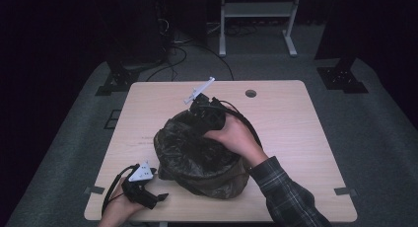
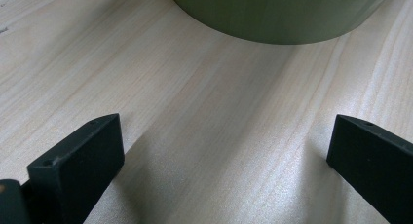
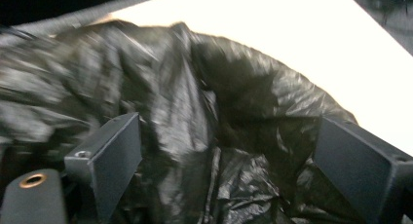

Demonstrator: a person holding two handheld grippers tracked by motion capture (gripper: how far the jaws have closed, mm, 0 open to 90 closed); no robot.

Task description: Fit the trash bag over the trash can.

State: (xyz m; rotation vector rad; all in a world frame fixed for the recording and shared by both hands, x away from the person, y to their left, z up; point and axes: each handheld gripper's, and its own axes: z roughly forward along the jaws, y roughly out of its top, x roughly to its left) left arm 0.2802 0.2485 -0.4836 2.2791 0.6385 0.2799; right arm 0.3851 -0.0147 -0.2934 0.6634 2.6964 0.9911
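High view shows a green bin (image 1: 217, 185) on the table (image 1: 296, 138) with a black bag (image 1: 192, 148) lining it. The right gripper (image 1: 204, 108) is at the far rim, its jaws wide apart with crumpled bag film between them but not pinched. The left gripper (image 1: 148, 197) rests on the table with jaws wide open and nothing between them; the bin wall stands just ahead of them. I judge the bag is mostly inside, and spreading it over the rim remains.
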